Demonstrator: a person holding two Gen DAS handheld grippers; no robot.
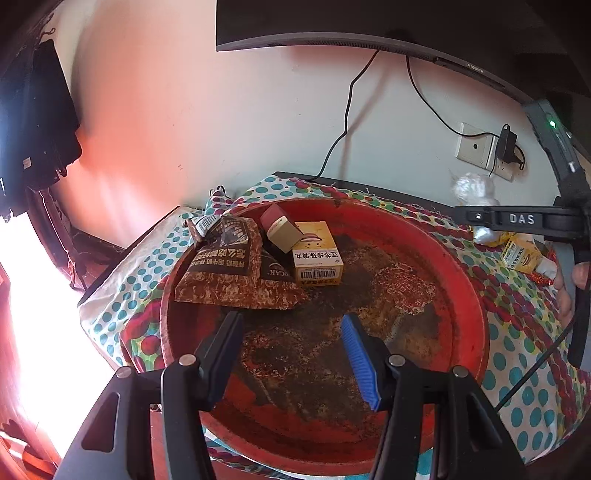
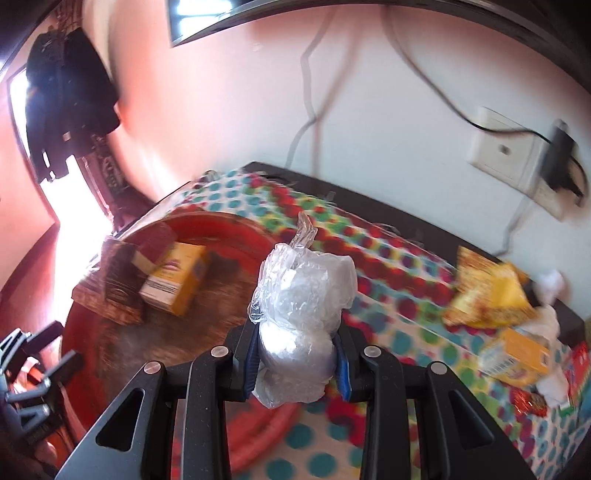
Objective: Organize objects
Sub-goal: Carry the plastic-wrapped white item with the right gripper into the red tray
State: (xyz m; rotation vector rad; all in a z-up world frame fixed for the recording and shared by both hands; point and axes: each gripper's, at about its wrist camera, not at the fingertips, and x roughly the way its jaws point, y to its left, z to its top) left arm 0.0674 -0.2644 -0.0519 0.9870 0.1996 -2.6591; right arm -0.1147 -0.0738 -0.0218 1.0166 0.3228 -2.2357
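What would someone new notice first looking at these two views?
Probably the crumpled clear plastic bag clamped in the right gripper, in mid-air over the dotted tablecloth. Next, the big red tray under the open left gripper, with a yellow box and brown packets piled at its far side.

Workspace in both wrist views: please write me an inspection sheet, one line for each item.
Surface: dotted tablecloth on a dark table.
Job's things: red tray holds a yellow box, a brown packet and a small red-and-tan box.
Clutter: yellow snack bag, another yellow box, white wrappers.
Grippers: left gripper open over the tray; right gripper shut on plastic bag.
Cables: black cables down the wall; charger in wall socket.
Surroundings: monitor above, dark clothes hanging left.
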